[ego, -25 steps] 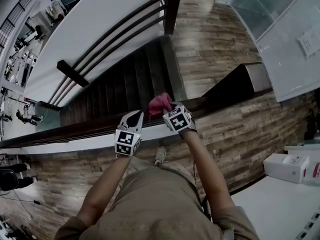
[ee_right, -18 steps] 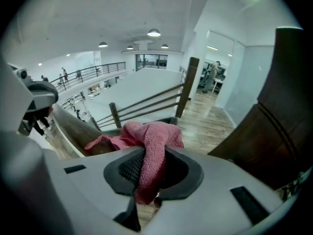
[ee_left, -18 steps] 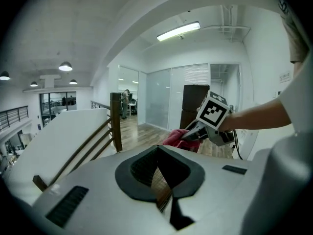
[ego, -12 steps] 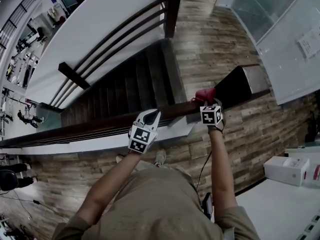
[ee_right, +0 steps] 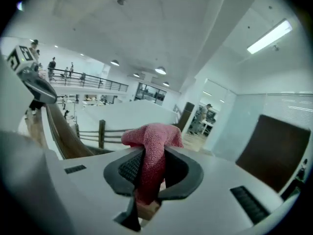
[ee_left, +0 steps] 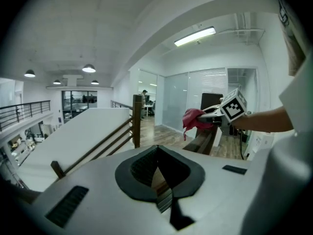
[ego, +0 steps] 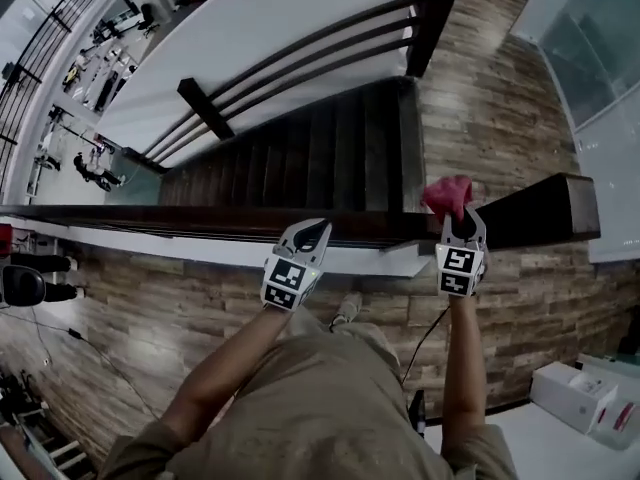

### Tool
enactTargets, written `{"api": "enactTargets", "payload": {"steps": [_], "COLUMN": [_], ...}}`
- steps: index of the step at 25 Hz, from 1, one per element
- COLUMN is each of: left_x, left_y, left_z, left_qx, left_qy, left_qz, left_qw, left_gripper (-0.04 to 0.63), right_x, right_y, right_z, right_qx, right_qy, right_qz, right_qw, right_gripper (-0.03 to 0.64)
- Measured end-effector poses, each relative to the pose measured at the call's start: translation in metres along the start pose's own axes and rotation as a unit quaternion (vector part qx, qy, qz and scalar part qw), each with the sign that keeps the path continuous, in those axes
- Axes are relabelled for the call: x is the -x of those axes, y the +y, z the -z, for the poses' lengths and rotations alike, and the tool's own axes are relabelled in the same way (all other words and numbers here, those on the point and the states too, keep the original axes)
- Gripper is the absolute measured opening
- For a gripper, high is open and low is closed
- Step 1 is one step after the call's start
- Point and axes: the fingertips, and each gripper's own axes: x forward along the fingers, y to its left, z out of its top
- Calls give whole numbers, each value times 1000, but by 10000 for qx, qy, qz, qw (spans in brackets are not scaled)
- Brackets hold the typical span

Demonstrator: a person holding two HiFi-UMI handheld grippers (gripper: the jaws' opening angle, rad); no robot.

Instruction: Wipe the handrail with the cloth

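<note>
A dark wooden handrail (ego: 200, 220) runs left to right in the head view, ending in a wide dark block (ego: 540, 213) at the right. My right gripper (ego: 462, 220) is shut on a red cloth (ego: 448, 196), which rests on the rail close to that block. In the right gripper view the cloth (ee_right: 149, 146) hangs bunched between the jaws, with the rail (ee_right: 61, 133) curving away at the left. My left gripper (ego: 312, 230) is shut and holds nothing, its tips at the rail's near edge, a short way left of the right gripper. The left gripper view shows the rail (ee_left: 204, 142) and the cloth (ee_left: 193, 119) ahead.
Beyond the rail a dark staircase (ego: 300, 158) drops away, edged on its far side by a barred railing (ego: 300, 58) and a newel post (ego: 435, 8). Wood-plank floor lies under my feet. White boxes (ego: 580, 393) sit at the lower right. People stand on the floor below at the left.
My right gripper has slid the cloth to the right along the handrail, toward the end block. The left gripper has followed a little to the right and stays shut.
</note>
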Motion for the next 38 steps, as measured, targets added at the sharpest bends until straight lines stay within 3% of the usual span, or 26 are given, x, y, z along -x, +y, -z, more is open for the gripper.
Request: {"api": "enactTargets", "payload": {"steps": [3,6,9,12,20,24,27,31,38], "left_x": [48,103,167,235,410,496,553,620,740], "left_y": [57,112,166,209,339,424,483,561,692], "left_z": [11,23,39,59,111,148,174,210,280], "left_qx": [170,271,457,645,1058,1115,1114,1301,1318], "left_qy": [-37,-76,-123,-190,-465,-646,-721,-661,-345], "left_qz": [-565,-1115,-1749,-2367,-3611,-3823,-3812,-3800,-3627], "left_qw": [9983,9934,9834,9692,9253,9150,9149,9134,9219], "left_gripper": [17,17,17,17,17,17,17,17,17], "right_x": [-8,-10,-6,9,69,91,94,80,66], "right_y": [87,187,295,392,625,753,849,968,1182], "right_z": [-67,-124,-171,-214,-307,-338,-363,-398,-454], "right_qx": [202,335,527,853,1692,2099,2343,2685,2978], "right_qy": [-489,-828,-1080,-1376,-1804,-1927,-1972,-1938,-1728], "right_qz": [-783,-1733,-2765,-3528,-4721,-4958,-4946,-4796,-4598], "right_qw": [9955,9808,9535,9216,8461,8204,8134,8126,8186], "right_gripper": [74,75,75,75,75,75,75,75,75]}}
